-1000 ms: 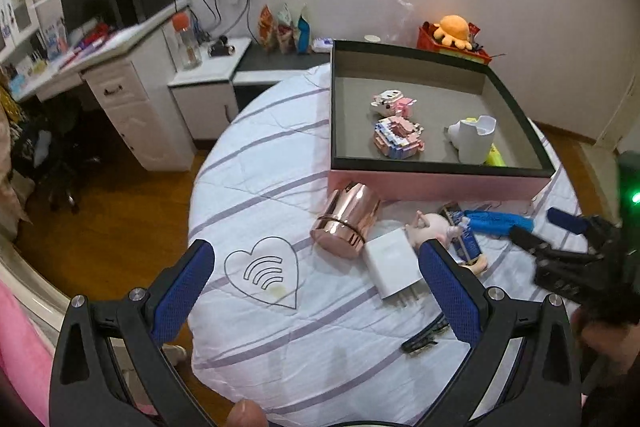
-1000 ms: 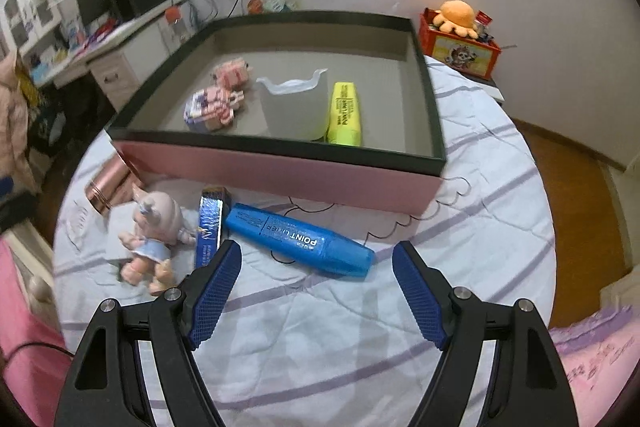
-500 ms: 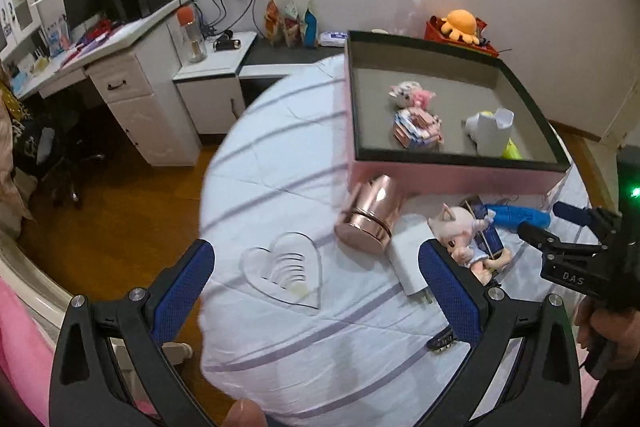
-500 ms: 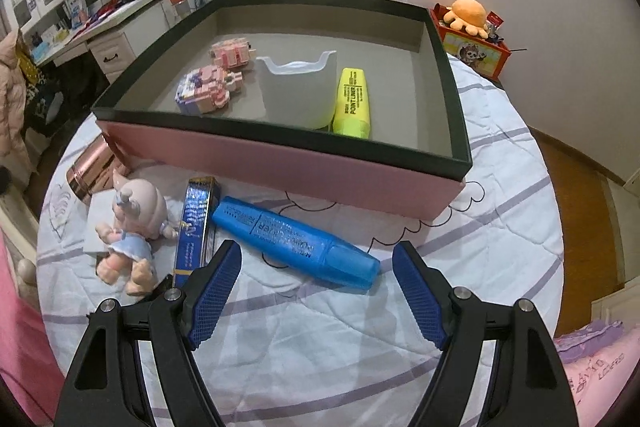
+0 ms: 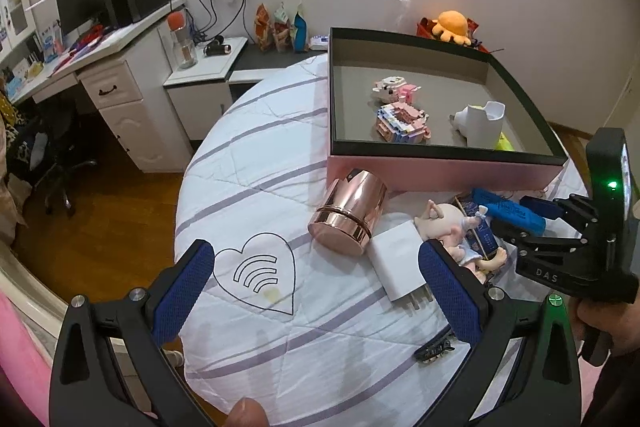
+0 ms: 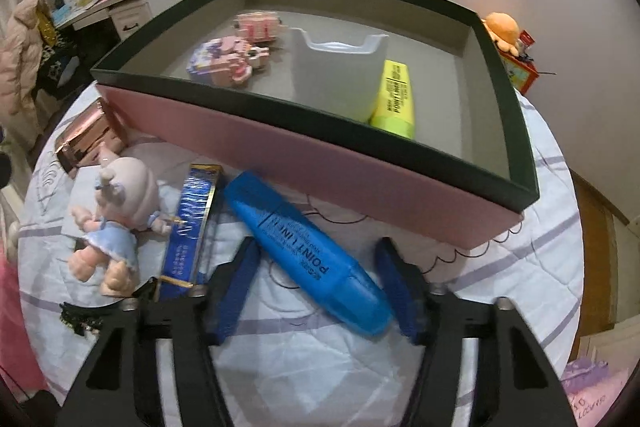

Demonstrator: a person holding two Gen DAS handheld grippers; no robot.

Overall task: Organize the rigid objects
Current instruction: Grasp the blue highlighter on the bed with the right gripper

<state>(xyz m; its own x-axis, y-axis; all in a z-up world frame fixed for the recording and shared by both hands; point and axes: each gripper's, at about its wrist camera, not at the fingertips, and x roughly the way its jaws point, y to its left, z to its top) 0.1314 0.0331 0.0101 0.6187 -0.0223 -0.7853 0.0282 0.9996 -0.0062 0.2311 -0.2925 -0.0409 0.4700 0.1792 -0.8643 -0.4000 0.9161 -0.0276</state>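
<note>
A blue highlighter lies on the striped cloth before the pink box. My right gripper is open, low over it, one finger on each side of its barrel; it also shows in the left wrist view. My left gripper is open and empty, above the table's near left part. Beside the highlighter lie a doll, a blue pack, a rose-gold cup, a white charger and a black hair clip. The box holds two block toys, a white holder and a yellow highlighter.
The round table's edge drops to a wooden floor on the left. A white desk with a monitor stands beyond. An orange plush sits behind the box.
My right gripper has moved down and forward so its fingers straddle the blue highlighter. My left gripper has shifted left and turned a little; nothing on the table has moved.
</note>
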